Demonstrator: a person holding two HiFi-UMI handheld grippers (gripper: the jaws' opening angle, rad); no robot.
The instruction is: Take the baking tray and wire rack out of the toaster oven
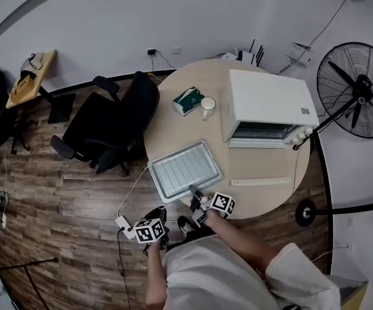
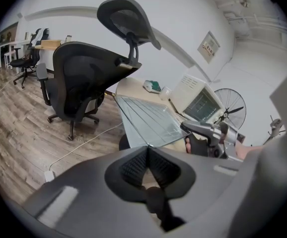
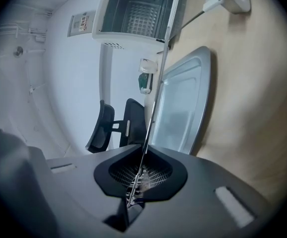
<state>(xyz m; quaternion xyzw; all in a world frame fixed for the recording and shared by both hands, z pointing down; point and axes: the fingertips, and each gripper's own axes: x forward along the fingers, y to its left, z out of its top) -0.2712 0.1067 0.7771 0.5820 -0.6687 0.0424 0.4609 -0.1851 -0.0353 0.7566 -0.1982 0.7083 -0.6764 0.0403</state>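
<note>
The wire rack (image 1: 186, 168) is out of the toaster oven (image 1: 270, 105). It lies over the baking tray (image 3: 185, 108), out in front of the oven's mouth and off toward its chair side, well apart from it. From the right gripper's own view the rack shows edge-on, a thin line of wire, so I can't tell whether it rests on the tray or hangs just clear of it. The tray sits flat on the round table (image 1: 270, 166), and the corner farthest from the oven pokes out past the table's rim.

The right gripper (image 1: 195, 190) has its jaws pinched on the rack's edge, on the side farthest from the oven. The wire runs straight down between the ribbed pads.

The oven door is down, and its pale interior shows in the right gripper view. A white mug (image 1: 208, 106) stands just beside the oven on its chair side, with a green tissue box (image 1: 188, 100) next to the mug. A pale flat strip (image 1: 261, 181) lies on the table in front of the oven.

The left gripper (image 2: 147, 155) hangs farther from the oven than the tray, off the table and above the wooden floor (image 1: 64, 192). Its jaws are pressed together with nothing between them.

A black office chair (image 1: 112, 124) stands beyond the tray, away from the oven. A standing fan (image 1: 357, 99) is on the oven's other side.
</note>
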